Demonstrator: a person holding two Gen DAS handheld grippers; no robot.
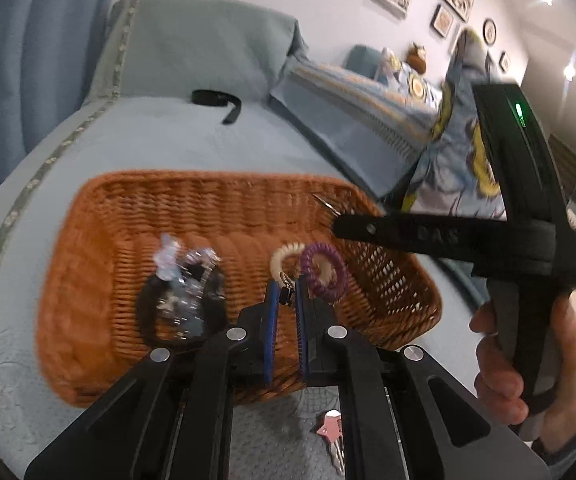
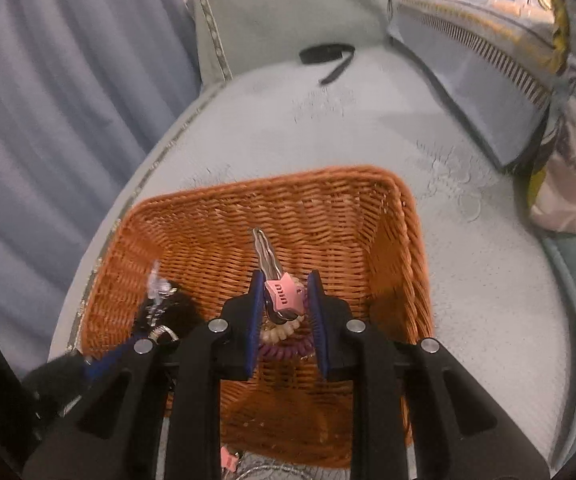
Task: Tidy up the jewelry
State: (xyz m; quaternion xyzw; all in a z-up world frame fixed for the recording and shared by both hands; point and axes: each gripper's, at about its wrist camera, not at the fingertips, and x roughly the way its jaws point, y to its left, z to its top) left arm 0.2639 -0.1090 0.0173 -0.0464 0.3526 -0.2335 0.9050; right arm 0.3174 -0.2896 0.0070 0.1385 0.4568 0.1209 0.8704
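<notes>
An orange wicker basket (image 1: 192,208) (image 2: 328,208) sits on a pale blue bedspread. My left gripper (image 1: 287,292) is shut on the metal clasp joining a cream coil bracelet (image 1: 282,258) and a purple coil bracelet (image 1: 322,268), over the basket. A black scrunchie with sparkly jewelry (image 1: 184,300) (image 2: 168,312) lies in the basket's left part. My right gripper (image 2: 284,300) is shut on a pink-capped key (image 2: 282,292) with a silver blade (image 2: 266,254), over the basket; the coils (image 2: 284,340) hang below it. The right gripper also shows in the left wrist view (image 1: 338,222).
A black strap (image 1: 216,100) (image 2: 326,56) lies on the bed near the pillow. Another pink key (image 1: 330,428) lies on the bedspread before the basket. A patterned folded quilt (image 1: 368,108) (image 2: 488,60) is to the right, blue curtains (image 2: 48,120) to the left.
</notes>
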